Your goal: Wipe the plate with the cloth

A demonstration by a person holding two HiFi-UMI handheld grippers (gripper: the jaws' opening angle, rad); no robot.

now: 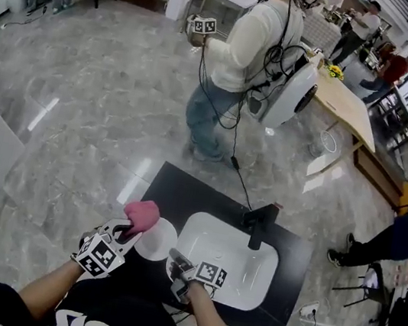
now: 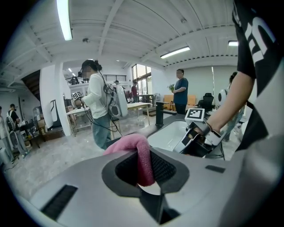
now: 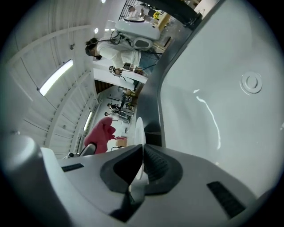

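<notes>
left gripper [image 2: 144, 165] clamped on soft pink cloth [image 2: 133, 146] | right gripper [image 3: 142, 162] pinching round white plate [image 1: 157, 242] by rim, lower centre | we steady plate, press cloth flat

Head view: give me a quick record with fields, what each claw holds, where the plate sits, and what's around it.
left claw: shut on the pink cloth
right claw: shut on the rim of the white plate
plate position: over the black counter, just left of the white sink
cloth versus plate: cloth at the plate's far left edge; contact unclear
faucet: black, at the sink's far side
bystander: person standing beyond the counter
</notes>
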